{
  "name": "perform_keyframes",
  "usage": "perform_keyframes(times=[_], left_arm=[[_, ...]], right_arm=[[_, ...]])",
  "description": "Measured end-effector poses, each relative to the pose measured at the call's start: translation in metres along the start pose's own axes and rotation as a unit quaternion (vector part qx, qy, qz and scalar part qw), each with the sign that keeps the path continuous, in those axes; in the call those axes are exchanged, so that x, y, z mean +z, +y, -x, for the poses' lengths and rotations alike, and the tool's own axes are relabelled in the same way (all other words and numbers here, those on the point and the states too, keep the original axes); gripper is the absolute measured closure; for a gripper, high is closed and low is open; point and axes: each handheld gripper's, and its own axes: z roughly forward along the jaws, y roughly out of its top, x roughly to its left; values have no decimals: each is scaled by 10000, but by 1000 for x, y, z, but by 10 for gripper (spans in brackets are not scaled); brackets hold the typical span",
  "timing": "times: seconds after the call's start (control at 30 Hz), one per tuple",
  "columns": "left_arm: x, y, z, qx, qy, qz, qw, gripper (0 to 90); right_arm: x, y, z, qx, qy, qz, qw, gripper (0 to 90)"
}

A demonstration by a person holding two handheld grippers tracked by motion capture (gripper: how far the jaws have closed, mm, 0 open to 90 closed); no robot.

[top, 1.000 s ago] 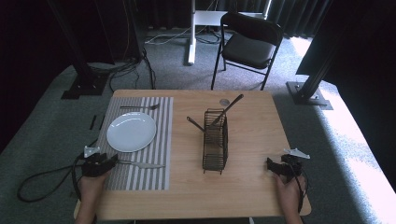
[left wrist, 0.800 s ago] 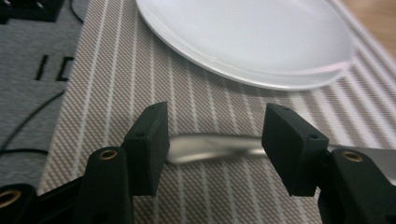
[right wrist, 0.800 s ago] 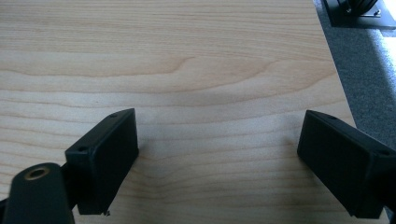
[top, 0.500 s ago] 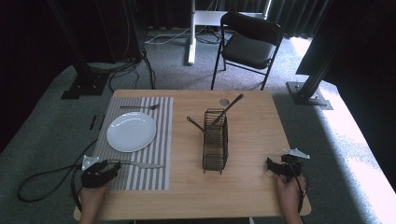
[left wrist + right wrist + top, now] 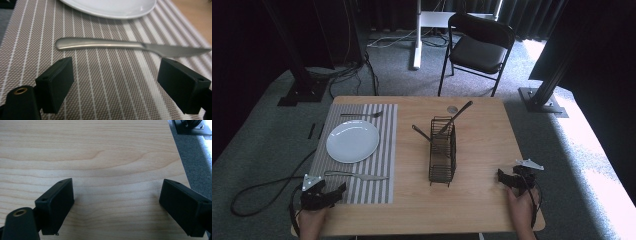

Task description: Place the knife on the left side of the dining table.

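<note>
A steel knife lies flat on the near part of a striped placemat, just in front of a white plate. My left gripper sits at the mat's near left corner, a little short of the knife. Its jaws have just been opening and stand wide, with nothing between them. My right gripper rests open over bare wood at the near right of the table.
A fork lies on the mat beyond the plate. A black wire cutlery rack stands mid-table with two dark utensils leaning out. A small round disc lies near the far edge. A chair stands behind the table.
My left gripper has drawn back from the knife's handle toward the table's near edge, and its jaws now stand wider. The knife stays on the mat. The right gripper has not moved.
</note>
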Motion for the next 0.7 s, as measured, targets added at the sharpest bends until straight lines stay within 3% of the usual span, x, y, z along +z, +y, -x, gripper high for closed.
perform_keyframes(times=[0.07,0.2,0.23,0.27,0.47,0.7], left_arm=[[1,-1,2,11,97,2,10000,83],[3,0,2,-111,408,20,9991,68],[3,0,2,-111,408,20,9991,0],[5,0,1,-139,572,-25,9983,0],[4,0,3,-35,758,126,9970,0],[4,0,3,-21,780,140,9969,0]], right_arm=[[0,0,0,1,1,-1,10000,118],[0,0,0,1,1,0,10000,118],[0,0,0,1,1,0,10000,118],[0,0,0,5,1,0,10000,118],[0,0,0,2,0,-1,10000,118],[0,0,0,4,0,-2,10000,118]])
